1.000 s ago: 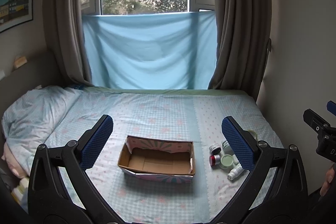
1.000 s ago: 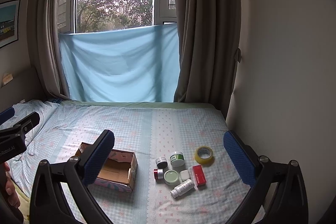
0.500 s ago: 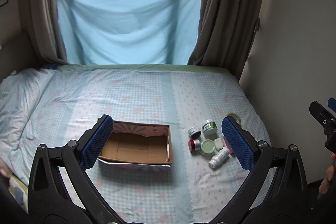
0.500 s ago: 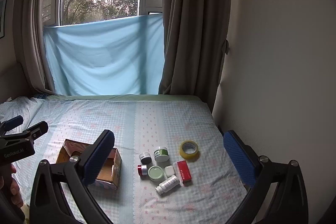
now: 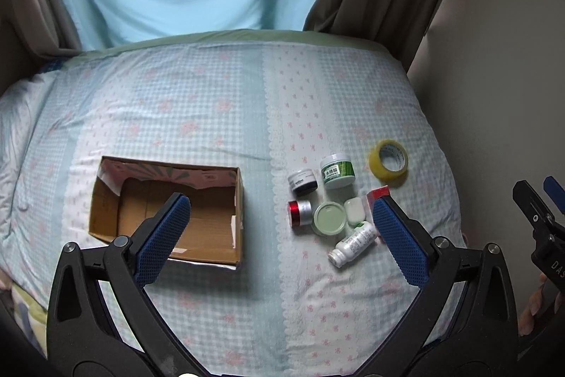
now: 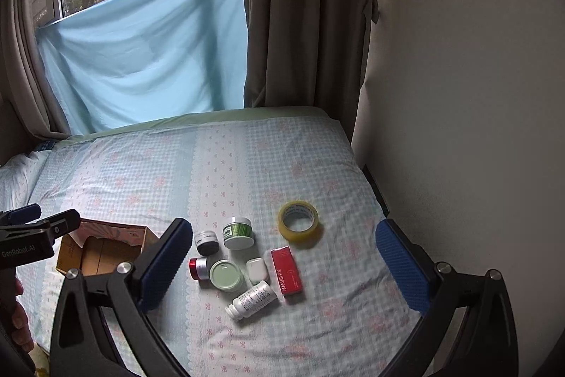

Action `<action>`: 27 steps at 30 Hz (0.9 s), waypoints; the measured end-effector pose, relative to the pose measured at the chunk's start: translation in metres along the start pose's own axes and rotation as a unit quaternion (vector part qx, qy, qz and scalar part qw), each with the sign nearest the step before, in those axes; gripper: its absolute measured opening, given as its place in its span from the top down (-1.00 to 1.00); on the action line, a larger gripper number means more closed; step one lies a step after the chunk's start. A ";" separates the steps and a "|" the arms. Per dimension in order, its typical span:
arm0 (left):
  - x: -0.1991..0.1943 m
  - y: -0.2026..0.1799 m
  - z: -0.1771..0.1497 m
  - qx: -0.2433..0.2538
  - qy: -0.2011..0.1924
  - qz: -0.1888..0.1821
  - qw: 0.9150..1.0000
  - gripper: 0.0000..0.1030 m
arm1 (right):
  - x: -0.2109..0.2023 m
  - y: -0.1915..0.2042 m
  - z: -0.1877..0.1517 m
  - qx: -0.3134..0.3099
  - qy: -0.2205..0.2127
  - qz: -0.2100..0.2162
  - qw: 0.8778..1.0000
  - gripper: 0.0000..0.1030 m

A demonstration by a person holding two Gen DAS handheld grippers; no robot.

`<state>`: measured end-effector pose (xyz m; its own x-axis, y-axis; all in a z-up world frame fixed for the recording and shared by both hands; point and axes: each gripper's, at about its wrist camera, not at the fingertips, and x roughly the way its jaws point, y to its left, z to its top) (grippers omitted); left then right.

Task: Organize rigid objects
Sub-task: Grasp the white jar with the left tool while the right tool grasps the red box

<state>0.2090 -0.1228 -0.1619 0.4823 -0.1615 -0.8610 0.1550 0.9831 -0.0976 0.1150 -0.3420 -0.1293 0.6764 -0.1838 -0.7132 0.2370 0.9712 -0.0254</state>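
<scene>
An open cardboard box [image 5: 169, 211] [image 6: 102, 249] lies on the bed, nothing inside it. To its right is a cluster: a green-labelled jar [image 5: 337, 170] [image 6: 238, 232], a black jar [image 5: 302, 181] [image 6: 207, 242], a red-capped jar [image 5: 299, 212] [image 6: 197, 268], a pale green lid [image 5: 330, 218] [image 6: 226, 275], a small white case [image 5: 354, 210] [image 6: 256, 270], a white bottle on its side [image 5: 351, 243] [image 6: 250, 300], a red box [image 6: 286, 271] and a yellow tape roll [image 5: 388, 159] [image 6: 298, 221]. My left gripper [image 5: 279, 218] and right gripper [image 6: 282, 249] both hang open above the bed, holding nothing.
The bed [image 5: 212, 115] has a blue checked sheet, with a pillow [image 5: 14, 115] at the left. A wall [image 6: 459, 94] runs close along the bed's right side. Brown curtains [image 6: 300, 16] and a blue cloth [image 6: 141, 52] hang behind.
Both grippers have tilted down and come nearer the bed, so the box and the cluster look larger and higher in view. No object has moved.
</scene>
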 end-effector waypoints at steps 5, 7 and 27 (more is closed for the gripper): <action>0.076 -0.013 0.015 -0.017 0.052 -0.005 0.998 -0.99 | 0.067 -0.010 -0.006 -0.003 0.051 0.001 0.999 -1.00; 0.107 -0.017 0.020 -0.023 0.073 -0.004 0.997 -0.99 | 0.094 -0.010 -0.009 -0.009 0.074 -0.001 0.997 -1.00; 0.344 -0.007 0.001 -0.096 0.244 0.024 0.965 -0.93 | 0.291 -0.017 -0.080 -0.029 0.287 -0.015 0.957 -0.86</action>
<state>0.3747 -0.1849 -0.4565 0.0147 -0.1015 -0.9947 -0.0416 0.9939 -0.1020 0.2525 -0.4001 -0.3924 0.1714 -0.1151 -0.9784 0.1995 0.9766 -0.0800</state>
